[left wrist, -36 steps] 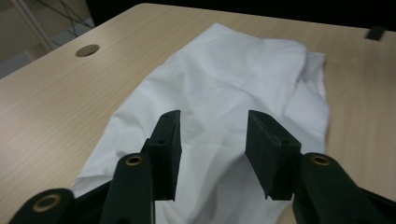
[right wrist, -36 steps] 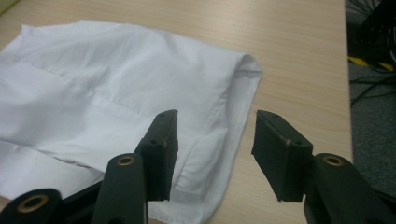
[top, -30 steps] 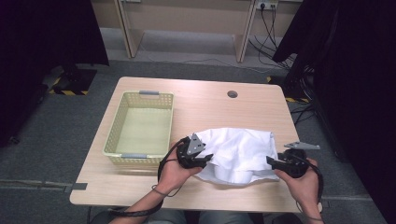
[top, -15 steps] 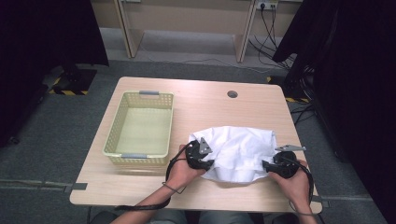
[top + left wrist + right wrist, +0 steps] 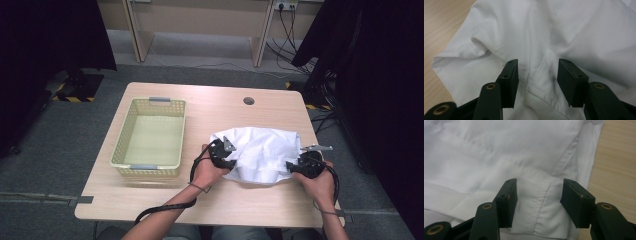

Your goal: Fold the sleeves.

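yellow plastic basket (image 5: pixel 152 138) sits left of my work; the white garment (image 5: pixel 262 152) lies crumpled on the wooden table (image 5: pixel 210 107), long axis left-right. my left gripper (image 5: pixel 231 163) and right gripper (image 5: pixel 291 168) straddle seams, jaws apart, unclamped.

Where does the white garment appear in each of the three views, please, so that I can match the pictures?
High view: the white garment lies crumpled on the table's near right part, between the two hands.
Left gripper view: it covers most of the picture, with bare wood at the left edge.
Right gripper view: it covers all but the right edge, where wood shows.
Shared landmark: the light wooden table under the cloth.
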Demonstrator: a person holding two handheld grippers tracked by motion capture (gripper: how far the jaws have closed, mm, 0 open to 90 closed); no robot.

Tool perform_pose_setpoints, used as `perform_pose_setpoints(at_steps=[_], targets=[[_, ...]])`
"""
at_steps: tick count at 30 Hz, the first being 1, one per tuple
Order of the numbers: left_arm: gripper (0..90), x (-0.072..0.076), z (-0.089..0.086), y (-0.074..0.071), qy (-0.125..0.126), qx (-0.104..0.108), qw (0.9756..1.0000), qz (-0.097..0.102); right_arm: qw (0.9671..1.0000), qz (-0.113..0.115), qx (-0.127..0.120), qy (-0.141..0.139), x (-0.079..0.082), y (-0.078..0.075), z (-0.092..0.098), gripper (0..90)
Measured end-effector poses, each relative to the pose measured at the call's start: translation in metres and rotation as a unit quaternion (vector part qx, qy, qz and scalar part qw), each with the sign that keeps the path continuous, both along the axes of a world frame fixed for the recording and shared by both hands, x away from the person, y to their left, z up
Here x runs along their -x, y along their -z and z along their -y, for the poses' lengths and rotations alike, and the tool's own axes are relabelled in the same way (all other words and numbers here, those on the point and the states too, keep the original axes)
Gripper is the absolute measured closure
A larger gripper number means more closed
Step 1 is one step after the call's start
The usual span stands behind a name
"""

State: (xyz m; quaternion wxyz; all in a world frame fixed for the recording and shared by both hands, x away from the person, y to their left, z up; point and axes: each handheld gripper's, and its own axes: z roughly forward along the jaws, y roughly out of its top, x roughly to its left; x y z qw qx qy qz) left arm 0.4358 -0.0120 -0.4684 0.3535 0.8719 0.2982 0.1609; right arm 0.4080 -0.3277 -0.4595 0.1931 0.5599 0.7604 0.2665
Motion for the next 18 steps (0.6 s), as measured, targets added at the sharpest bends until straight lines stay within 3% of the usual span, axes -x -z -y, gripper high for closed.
perform_pose_setpoints(at_steps=[7,18], targets=[[50.7,-0.014,0.006,0.001,-0.016,0.004,0.9999,0.0,1.0,0.008,-0.001,0.003,-0.02,0.001,0.006,45.1],[49.2,-0.017,0.004,0.002,-0.023,0.013,0.9997,0.001,0.9999,0.015,-0.004,0.005,-0.026,0.003,0.007,44.3]])
